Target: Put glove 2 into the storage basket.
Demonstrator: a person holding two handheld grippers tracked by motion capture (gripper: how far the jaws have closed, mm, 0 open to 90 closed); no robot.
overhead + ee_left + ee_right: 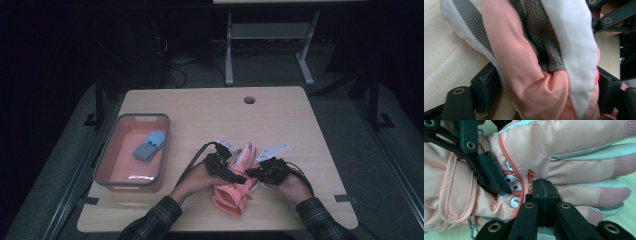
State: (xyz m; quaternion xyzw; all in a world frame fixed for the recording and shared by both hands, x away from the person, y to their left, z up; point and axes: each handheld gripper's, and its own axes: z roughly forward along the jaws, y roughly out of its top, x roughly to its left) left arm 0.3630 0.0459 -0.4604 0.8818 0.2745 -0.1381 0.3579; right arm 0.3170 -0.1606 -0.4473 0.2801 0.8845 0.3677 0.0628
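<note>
Pink padded fabric: a child's ski glove (235,186) lies on the near middle of the wooden table (280,120), between the two hand-held grippers. Shell is pink with pale mint strips along the fingers, knit-looking patches at the fingertips, a cartoon print (512,185) on the back; the left gripper view shows a grey grippy palm and white edging.

Left gripper (231,175): its jaws stand wide on either side of the glove's bulky middle (529,75). Whether the pads press on the fabric I cannot tell; it looks more like straddling than clamping.

Right gripper (545,191): jaws together, tips resting against the glove's back just below the print. Any pinch of fabric between them is not visible.

Handling, as judged: light, soft, thickly stuffed. It will squash and fold under a grip instead of holding shape, and the smooth shell may slide over its filling. Best purchase is probably the stitched cuff (454,195) or a single finger, where a pinch gathers all layers.

A grey-rimmed pink bin (106,165) at far left holds a blue-and-grey glove (149,146).
</note>
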